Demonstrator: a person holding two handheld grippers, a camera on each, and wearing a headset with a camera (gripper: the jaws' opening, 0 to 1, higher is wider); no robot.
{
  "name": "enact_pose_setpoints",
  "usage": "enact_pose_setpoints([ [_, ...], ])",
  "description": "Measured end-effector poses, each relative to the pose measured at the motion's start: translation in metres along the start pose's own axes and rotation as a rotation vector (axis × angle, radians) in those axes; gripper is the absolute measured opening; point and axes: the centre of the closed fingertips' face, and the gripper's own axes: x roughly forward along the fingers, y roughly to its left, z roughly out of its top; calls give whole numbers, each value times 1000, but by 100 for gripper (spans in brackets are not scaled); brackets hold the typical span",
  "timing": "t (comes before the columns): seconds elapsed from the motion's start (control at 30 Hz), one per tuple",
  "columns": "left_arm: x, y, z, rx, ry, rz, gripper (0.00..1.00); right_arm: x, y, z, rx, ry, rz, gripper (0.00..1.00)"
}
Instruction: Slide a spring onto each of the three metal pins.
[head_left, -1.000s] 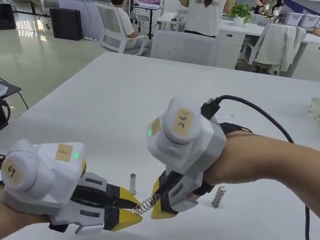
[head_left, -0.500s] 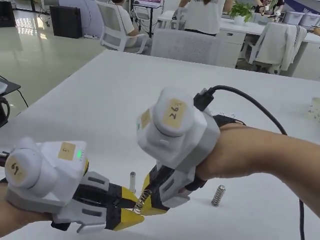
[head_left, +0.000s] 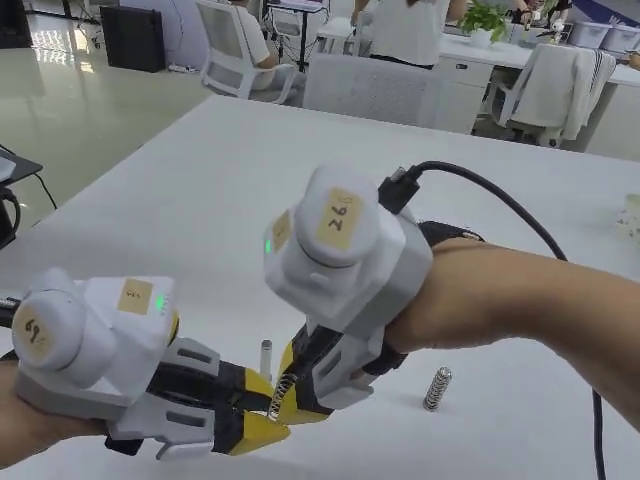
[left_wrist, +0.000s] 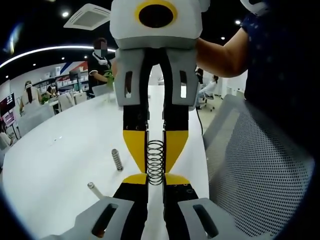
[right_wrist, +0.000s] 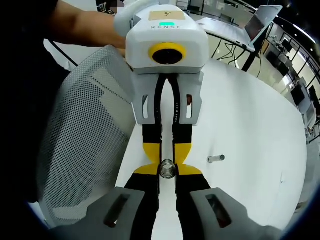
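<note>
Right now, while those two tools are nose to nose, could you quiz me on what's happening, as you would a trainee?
1. True or false: the left gripper and the right gripper both pinch one spring.
2. The bare pin on the table is: A) upright, B) lying flat, C) held in a gripper.
3. How many springs show in the head view?
Key: 1 true. 2 A. 3 two: the held one and another spring standing on the table.

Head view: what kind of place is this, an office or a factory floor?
Most likely an open-plan office: a large white table, swivel office chairs behind it, further desks with people at them, and a potted plant.
</note>
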Motion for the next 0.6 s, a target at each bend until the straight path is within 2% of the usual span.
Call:
enact_pose_setpoints([
  [0.37,-2,4,0,-5,-2,18,3,1,-6,1,-8,10,0,9],
  [0.6,-7,8,-6,-31,4,34,10,0,-13,-3,-8,25,-13,9],
])
